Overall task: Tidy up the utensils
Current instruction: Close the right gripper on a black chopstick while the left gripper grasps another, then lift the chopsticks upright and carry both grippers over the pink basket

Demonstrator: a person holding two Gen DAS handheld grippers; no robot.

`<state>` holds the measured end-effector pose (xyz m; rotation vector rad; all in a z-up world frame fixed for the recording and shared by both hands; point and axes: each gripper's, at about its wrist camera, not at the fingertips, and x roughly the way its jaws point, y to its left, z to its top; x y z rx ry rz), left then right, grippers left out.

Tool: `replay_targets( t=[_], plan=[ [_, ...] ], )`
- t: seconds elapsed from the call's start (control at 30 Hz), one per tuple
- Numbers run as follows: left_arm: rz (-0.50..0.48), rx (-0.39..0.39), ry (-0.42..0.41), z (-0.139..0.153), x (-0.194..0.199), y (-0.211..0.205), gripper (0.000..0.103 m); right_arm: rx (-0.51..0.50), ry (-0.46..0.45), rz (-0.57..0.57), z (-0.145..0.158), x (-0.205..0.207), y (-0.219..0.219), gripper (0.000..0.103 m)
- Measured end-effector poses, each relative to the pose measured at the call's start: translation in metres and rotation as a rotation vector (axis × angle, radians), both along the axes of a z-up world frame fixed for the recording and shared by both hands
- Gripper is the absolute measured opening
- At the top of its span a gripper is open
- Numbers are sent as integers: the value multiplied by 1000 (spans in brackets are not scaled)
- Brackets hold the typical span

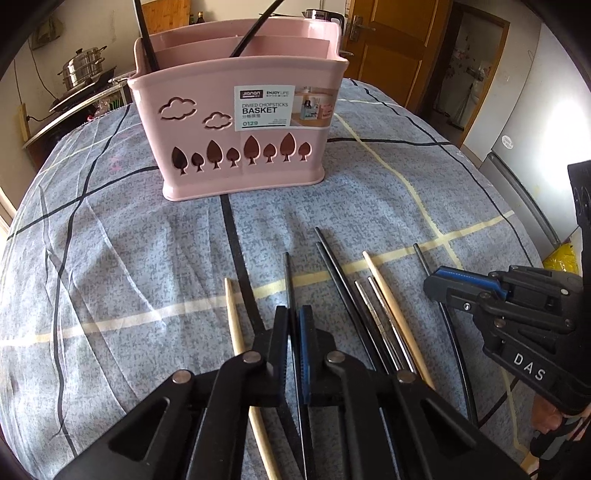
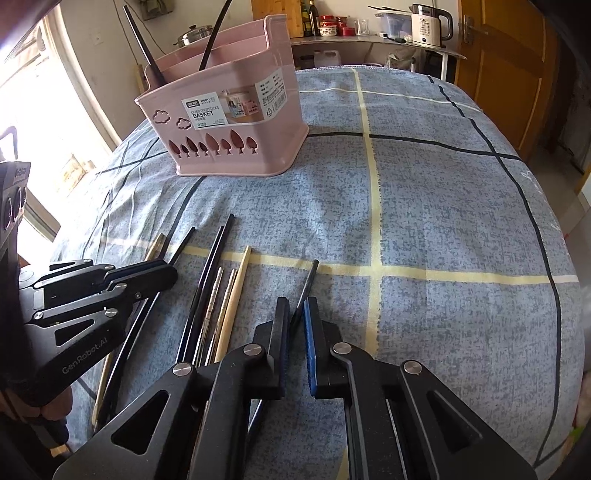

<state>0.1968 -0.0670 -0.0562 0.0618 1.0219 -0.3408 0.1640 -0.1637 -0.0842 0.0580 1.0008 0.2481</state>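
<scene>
Blue-grey speckled cloth (image 2: 424, 206) with black and cream grid lines covers the tabletop; wooden door (image 1: 391, 33) at upper right, steel steamer pot (image 1: 83, 66) at upper left of the left wrist view. Left hand-held gripper (image 1: 294, 314): matte black plastic fingers, blue ribbed pad, pressed together on a thin black chopstick (image 1: 289, 280) low in frame. Right hand-held gripper (image 2: 295, 314): narrow gap, a second black chopstick (image 2: 308, 282) between its fingers; contact not discernible. Between them lie loose chopsticks on the cloth: glossy black pair (image 1: 332, 266), metal pair (image 1: 373, 306), pale wooden ones (image 1: 384, 291). Pink plastic basket (image 1: 236, 147), cloud and tree cut-outs, stands upper centre, holding two black sticks.
</scene>
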Motion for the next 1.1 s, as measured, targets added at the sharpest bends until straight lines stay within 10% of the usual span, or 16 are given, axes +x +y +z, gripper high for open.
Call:
replay_targets(
  t=[0.67, 1.1],
  plan=[
    [-16, -203, -264, 137, -19, 37, 5, 76, -372, -18, 122, -32, -18, 5],
    [-35, -218, -335, 154, -31, 41, 5, 94, -502, -44, 156, -50, -28, 4]
  ],
)
